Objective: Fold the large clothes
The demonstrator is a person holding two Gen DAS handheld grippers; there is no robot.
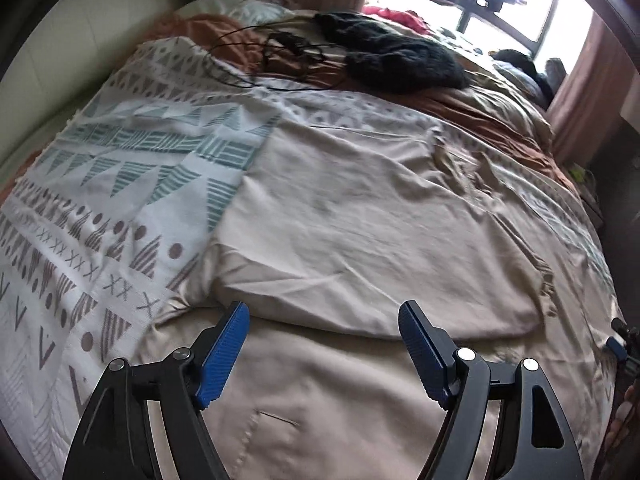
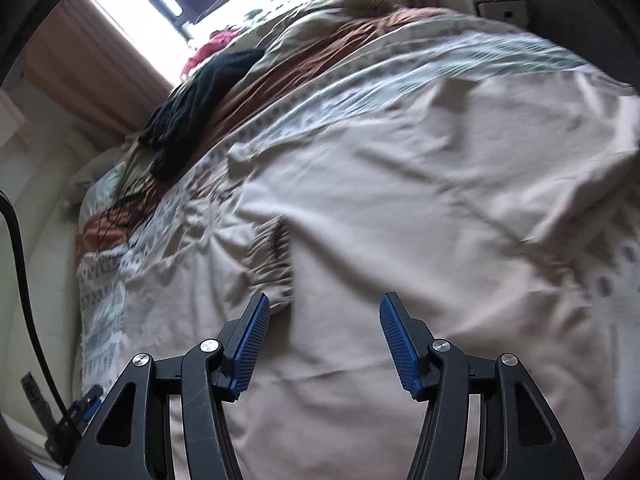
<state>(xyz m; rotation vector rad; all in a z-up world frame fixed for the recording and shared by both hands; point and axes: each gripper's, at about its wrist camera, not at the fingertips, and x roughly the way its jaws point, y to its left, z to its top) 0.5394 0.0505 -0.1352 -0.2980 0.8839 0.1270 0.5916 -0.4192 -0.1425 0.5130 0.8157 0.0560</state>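
Observation:
A large beige garment (image 1: 360, 208) lies spread on the bed, with one layer folded over another; its folded edge runs just beyond my left fingertips. My left gripper (image 1: 324, 312) is open and empty, hovering over the garment's near part. In the right wrist view the same beige garment (image 2: 400, 200) fills the middle, with a gathered elastic cuff or hem (image 2: 276, 256) just past the fingertips. My right gripper (image 2: 324, 304) is open and empty above the cloth. The right gripper's tip also shows at the far right edge of the left wrist view (image 1: 618, 344).
A patterned white, teal and brown bedspread (image 1: 100, 184) covers the bed under the garment. A dark knitted garment (image 1: 392, 56) and black cables (image 1: 288, 48) lie at the far side on a rust-brown sheet (image 1: 460, 104). A bright window (image 1: 500, 12) and curtains lie beyond.

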